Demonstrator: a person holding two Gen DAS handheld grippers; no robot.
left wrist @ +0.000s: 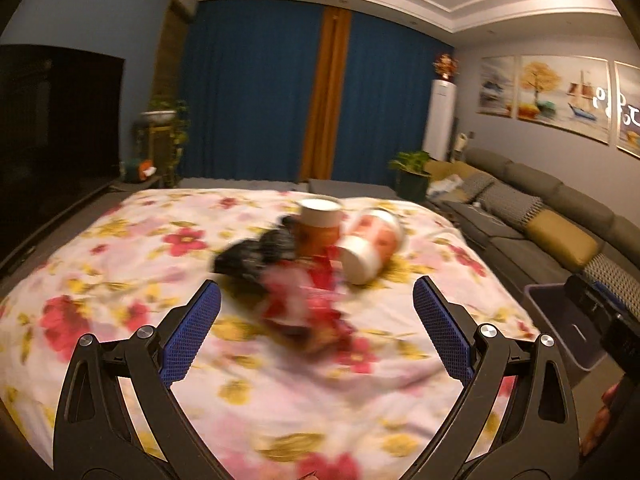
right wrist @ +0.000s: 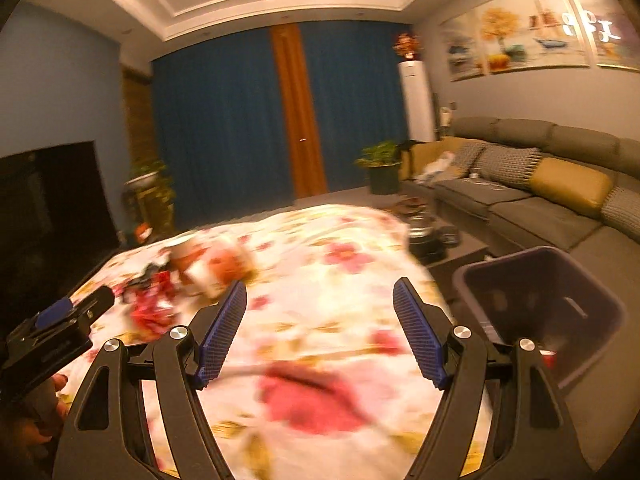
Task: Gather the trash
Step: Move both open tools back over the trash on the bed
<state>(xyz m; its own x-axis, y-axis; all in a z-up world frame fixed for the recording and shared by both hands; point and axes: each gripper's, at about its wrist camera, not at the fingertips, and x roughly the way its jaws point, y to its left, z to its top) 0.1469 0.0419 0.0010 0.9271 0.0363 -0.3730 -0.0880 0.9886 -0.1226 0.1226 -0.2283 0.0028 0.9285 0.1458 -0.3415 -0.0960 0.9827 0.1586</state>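
Both grippers wide open, empty: left gripper [left wrist: 316,292] nearer, trash pile [left wrist: 308,264] dead ahead mid-table (blurred), right gripper [right wrist: 320,304] beside bin [right wrist: 540,308].

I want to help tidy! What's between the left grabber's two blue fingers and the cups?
In the left wrist view, a crumpled red wrapper and a black bag lie before the left gripper, nearer than the cups.

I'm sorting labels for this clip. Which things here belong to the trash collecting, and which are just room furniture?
Job:
upright paper cup
tipped paper cup
red wrapper
black crumpled trash
purple bin
left tongs, right tongs, both open

Just there:
sofa
potted plant
curtains
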